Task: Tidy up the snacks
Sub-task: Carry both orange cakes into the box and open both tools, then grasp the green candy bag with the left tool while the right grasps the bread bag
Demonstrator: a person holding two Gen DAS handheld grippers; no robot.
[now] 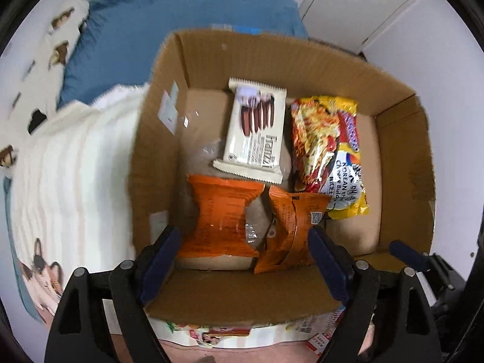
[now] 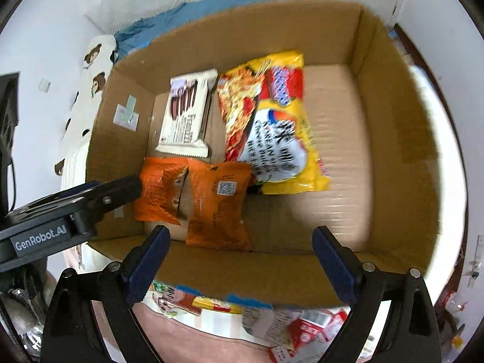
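Observation:
An open cardboard box [image 1: 402,163] [image 2: 390,127] holds a white cookie pack [image 1: 255,130] [image 2: 186,115], a yellow noodle pack [image 1: 329,154] [image 2: 272,121] and two orange snack packs [image 1: 222,220] [image 1: 290,227] [image 2: 158,192] [image 2: 217,202]. My left gripper [image 1: 245,260] is open over the box's near wall, its fingers either side of the orange packs, holding nothing. It shows in the right wrist view [image 2: 90,199] at the box's left side. My right gripper [image 2: 242,260] is open and empty above the near wall.
The box sits on a bed with a white blanket [image 1: 75,166], a blue sheet [image 1: 169,30] and a bear-print pillow [image 2: 93,69]. More snack packs [image 2: 272,314] [image 1: 211,332] lie on a pink surface in front of the box.

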